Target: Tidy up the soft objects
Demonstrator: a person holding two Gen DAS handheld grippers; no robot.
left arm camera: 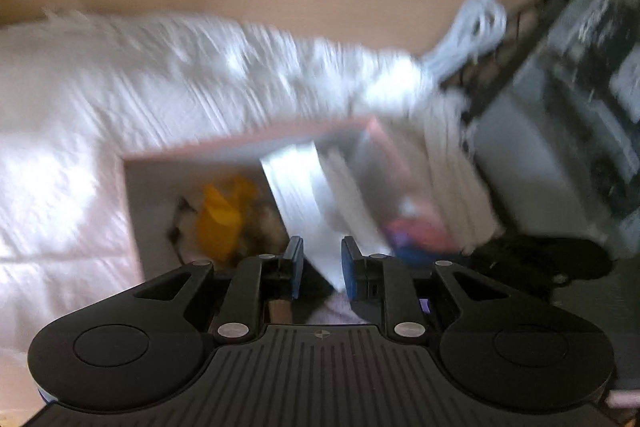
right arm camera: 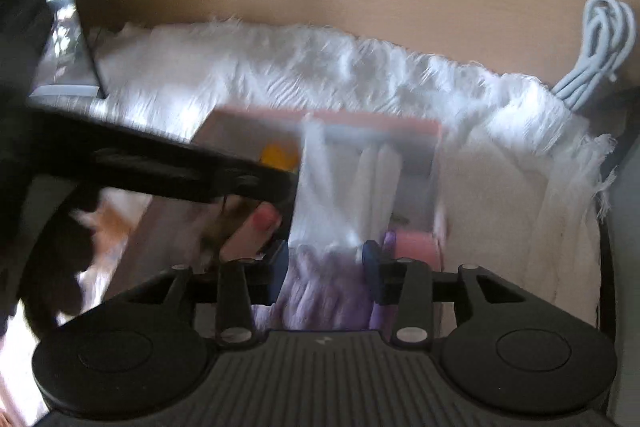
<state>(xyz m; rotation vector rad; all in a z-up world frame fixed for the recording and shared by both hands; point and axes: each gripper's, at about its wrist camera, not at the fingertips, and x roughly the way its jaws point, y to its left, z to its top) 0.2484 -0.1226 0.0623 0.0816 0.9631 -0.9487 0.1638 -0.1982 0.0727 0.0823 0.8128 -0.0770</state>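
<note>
Left tongs [left arm camera: 320, 261] gape empty over the pink box [left arm camera: 248, 143]; right tongs [right arm camera: 326, 267] straddle, perhaps grip, lilac cloth [right arm camera: 320, 287] at six o'clock.

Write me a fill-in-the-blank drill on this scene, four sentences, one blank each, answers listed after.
1. The box with the pink rim sits on a fluffy rug whose colour is ____.
2. The soft item between the right claw fingers is coloured ____.
3. In the left wrist view, the toy inside the box, ahead of the left claw, is mostly ____.
4. The coiled cable past the rug is ____.

Missing words: white; purple; yellow; white
</note>
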